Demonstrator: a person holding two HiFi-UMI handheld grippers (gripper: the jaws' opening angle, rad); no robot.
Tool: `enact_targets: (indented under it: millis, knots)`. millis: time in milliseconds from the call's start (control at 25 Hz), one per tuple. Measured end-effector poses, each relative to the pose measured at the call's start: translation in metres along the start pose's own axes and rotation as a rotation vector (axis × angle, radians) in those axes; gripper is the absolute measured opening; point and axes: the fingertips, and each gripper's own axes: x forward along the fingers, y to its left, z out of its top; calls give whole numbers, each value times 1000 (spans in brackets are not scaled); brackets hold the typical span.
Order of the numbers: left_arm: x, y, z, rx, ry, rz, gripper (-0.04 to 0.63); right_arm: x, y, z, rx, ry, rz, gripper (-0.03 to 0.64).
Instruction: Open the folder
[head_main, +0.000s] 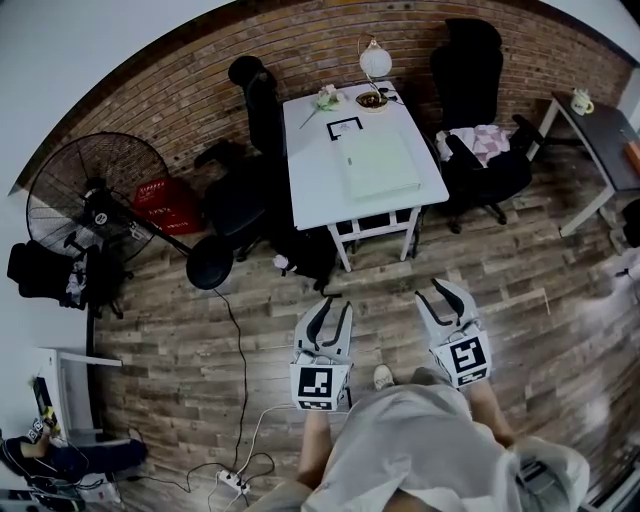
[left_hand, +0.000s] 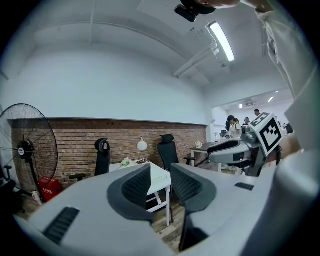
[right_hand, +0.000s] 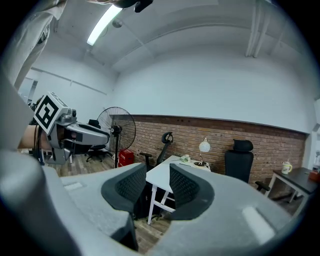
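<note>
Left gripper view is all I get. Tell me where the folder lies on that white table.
Observer: In the head view the folder lies flat and closed on the table, toward its near right part.
Operator: Report what sits behind it.
Observer: A small black-bordered sheet lies just behind it, toward the brick wall.
Operator: Now give me the right hand-held gripper.
Observer: The right hand-held gripper has its jaws apart, with nothing between them.
</note>
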Motion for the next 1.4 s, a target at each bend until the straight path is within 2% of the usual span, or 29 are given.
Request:
enact_targets:
  millis: [120,320,640,800,920,1400]
  knots:
    - [3,7,-1,-4,-2,-5,123,9,1,3,-32,-21,4,147]
    - [12,13,-2,-1,-3,-14,123,16,-2,3,-5,-8,-13,147]
    - [29,25,0,2,-2,-5,123,34,-13,6,-23,-30,-11,147]
    - [41,29,0,4,1,3,123,42,-20,6,21,-11,-20,147]
    - [52,30,-2,3,4,4,123,50,-28,3,-23,-32,-6,147]
    - [109,52,5,-5,14,19,121,101,-66,7,-16,-28,18,147]
